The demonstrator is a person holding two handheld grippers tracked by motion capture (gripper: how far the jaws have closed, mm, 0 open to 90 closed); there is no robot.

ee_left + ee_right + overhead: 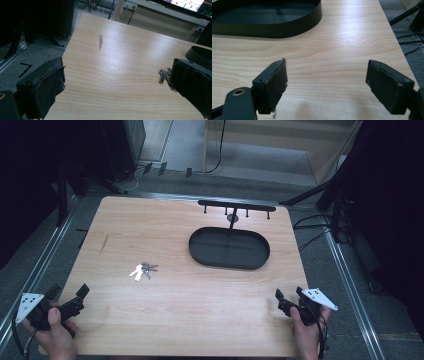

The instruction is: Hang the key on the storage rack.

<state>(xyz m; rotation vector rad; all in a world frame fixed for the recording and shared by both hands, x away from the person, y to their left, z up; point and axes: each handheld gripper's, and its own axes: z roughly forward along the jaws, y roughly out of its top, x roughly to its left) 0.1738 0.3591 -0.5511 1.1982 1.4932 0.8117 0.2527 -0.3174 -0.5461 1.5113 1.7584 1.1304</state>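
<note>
A bunch of keys (143, 269) lies on the wooden table (150, 220), left of centre; in the left gripper view the keys (164, 74) sit just beside the right jaw. A black oval tray (229, 248) stands right of centre, under a black key rack with hooks (236, 208). My left gripper (67, 297) rests open at the table's near left corner, nothing between its jaws. My right gripper (290, 297) is open at the near right corner, also empty, and looks toward the tray (287, 27).
A dark scuff (100, 42) marks the tabletop toward the far left. Metal rails (350, 285) run along both table sides, with cables (310, 222) and stand legs on the grey floor around.
</note>
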